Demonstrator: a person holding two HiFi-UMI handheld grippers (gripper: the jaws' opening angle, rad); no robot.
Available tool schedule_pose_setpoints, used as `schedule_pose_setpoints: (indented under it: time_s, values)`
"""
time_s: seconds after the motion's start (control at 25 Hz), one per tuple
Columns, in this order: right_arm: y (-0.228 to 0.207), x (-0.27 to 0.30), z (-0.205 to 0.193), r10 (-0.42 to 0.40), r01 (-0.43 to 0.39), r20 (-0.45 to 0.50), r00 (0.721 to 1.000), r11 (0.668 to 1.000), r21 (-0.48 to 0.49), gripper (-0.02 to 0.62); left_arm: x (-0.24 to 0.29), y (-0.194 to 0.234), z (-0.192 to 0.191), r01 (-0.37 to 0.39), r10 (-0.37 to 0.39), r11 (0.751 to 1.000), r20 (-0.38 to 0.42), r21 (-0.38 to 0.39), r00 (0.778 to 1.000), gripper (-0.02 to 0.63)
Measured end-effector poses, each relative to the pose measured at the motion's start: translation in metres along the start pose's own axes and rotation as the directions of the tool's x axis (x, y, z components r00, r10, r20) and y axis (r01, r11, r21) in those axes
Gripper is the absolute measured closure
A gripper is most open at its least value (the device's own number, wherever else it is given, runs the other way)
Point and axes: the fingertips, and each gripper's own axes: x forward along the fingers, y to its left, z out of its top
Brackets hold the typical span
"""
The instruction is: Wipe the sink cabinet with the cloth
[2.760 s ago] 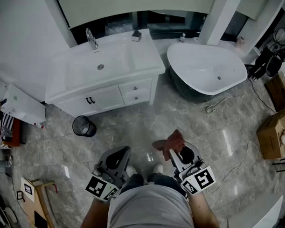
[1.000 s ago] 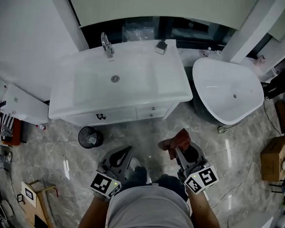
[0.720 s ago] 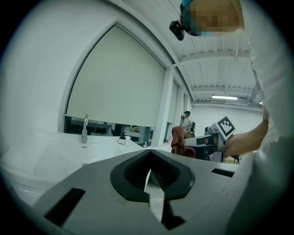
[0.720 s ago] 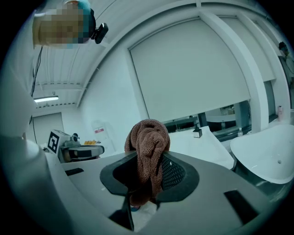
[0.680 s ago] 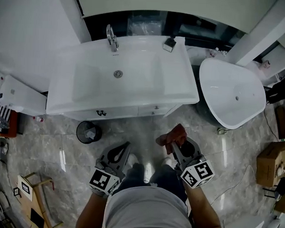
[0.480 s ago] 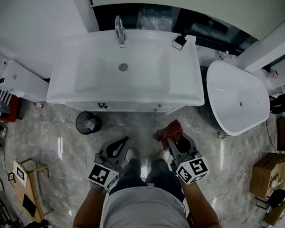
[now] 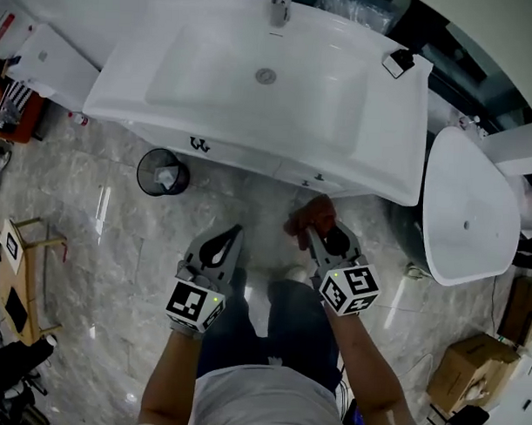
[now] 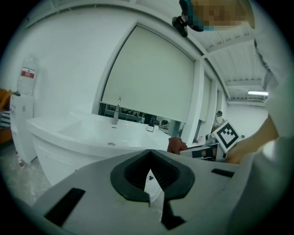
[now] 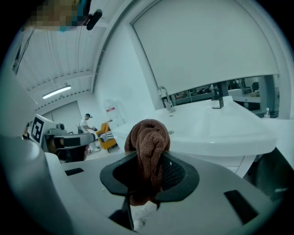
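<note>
The white sink cabinet (image 7: 276, 160) stands straight ahead, its basin top (image 7: 210, 66) white and its drawer fronts facing me. My right gripper (image 7: 315, 228) is shut on a bunched brown cloth (image 7: 305, 217), held just short of the cabinet's right front. In the right gripper view the cloth (image 9: 148, 147) sticks up from the closed jaws, with the cabinet top (image 9: 216, 131) beyond. My left gripper (image 7: 232, 234) hangs lower left over the floor, jaws together and nothing in them. The left gripper view shows the basin (image 8: 92, 133) and the cloth (image 8: 176, 145).
A black waste bin (image 7: 158, 172) stands on the marble floor left of my feet. A white bathtub (image 7: 471, 206) lies to the right of the cabinet. A faucet (image 7: 279, 2) and a small dark dish (image 7: 398, 62) sit on the counter. A cardboard box (image 7: 469, 376) lies at lower right.
The view has closed in on the sink cabinet, which now fills the top of the head view. Both grippers came forward with it; the right one still holds the cloth.
</note>
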Motion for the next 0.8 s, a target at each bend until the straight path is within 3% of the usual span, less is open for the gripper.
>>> schedule_pose_setpoints:
  time_s: [0.4, 0.6, 0.8]
  values:
    - [-0.059, 0.134, -0.166, -0.010, 0.009, -0.057, 0.998, 1.000, -0.016, 0.479, 0.060, 0.063, -0.157, -0.097, 0.099, 0.994, 0.041, -0.041, 0.994, 0.597]
    - [-0.094, 0.191, -0.225, -0.064, 0.063, -0.040, 0.997, 0.998, -0.025, 0.479, 0.083, 0.101, -0.223, -0.136, 0.141, 0.989, 0.070, -0.061, 0.988, 0.597]
    - [-0.128, 0.231, -0.269, -0.128, 0.128, -0.011, 0.992, 0.992, 0.004, 0.479, 0.115, 0.119, -0.275, -0.110, 0.115, 0.992, 0.087, -0.058, 0.990, 0.597]
